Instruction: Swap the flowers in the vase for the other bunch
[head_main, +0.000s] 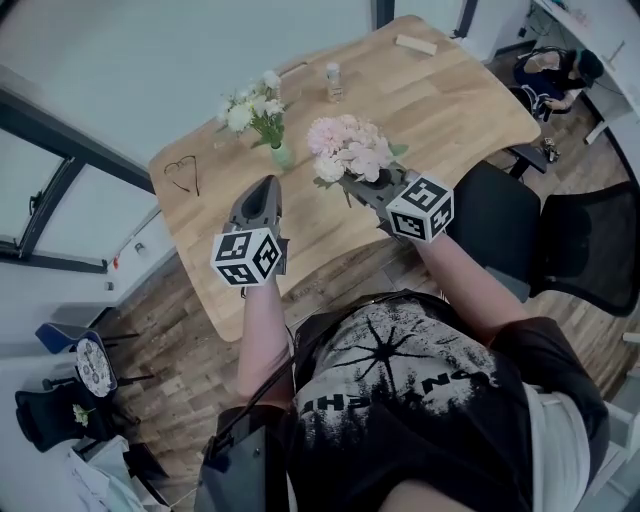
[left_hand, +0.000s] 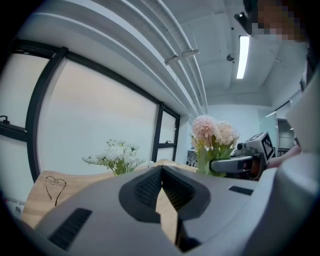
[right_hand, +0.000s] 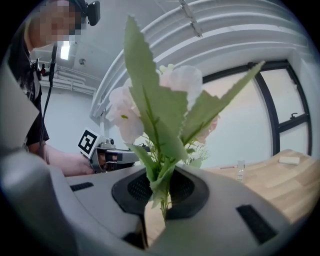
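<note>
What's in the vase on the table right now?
The white bunch stands in the green vase; its stem ends and any water are hidden. The pink bunch is in the right gripper.

Head view: steeply down over table (head_main: 450, 110). Both gripper views: low, level, across it. Shared: pink bunch (head_main: 348, 148).

I see: light wood table (head_main: 455, 110) | plank floor (head_main: 170, 330) around it | black chairs (head_main: 595, 250) beyond its right edge | dark-framed windows (left_hand: 100, 125) at my left | ceiling strip light (left_hand: 243, 56) on | pale walls (left_hand: 235, 120).
</note>
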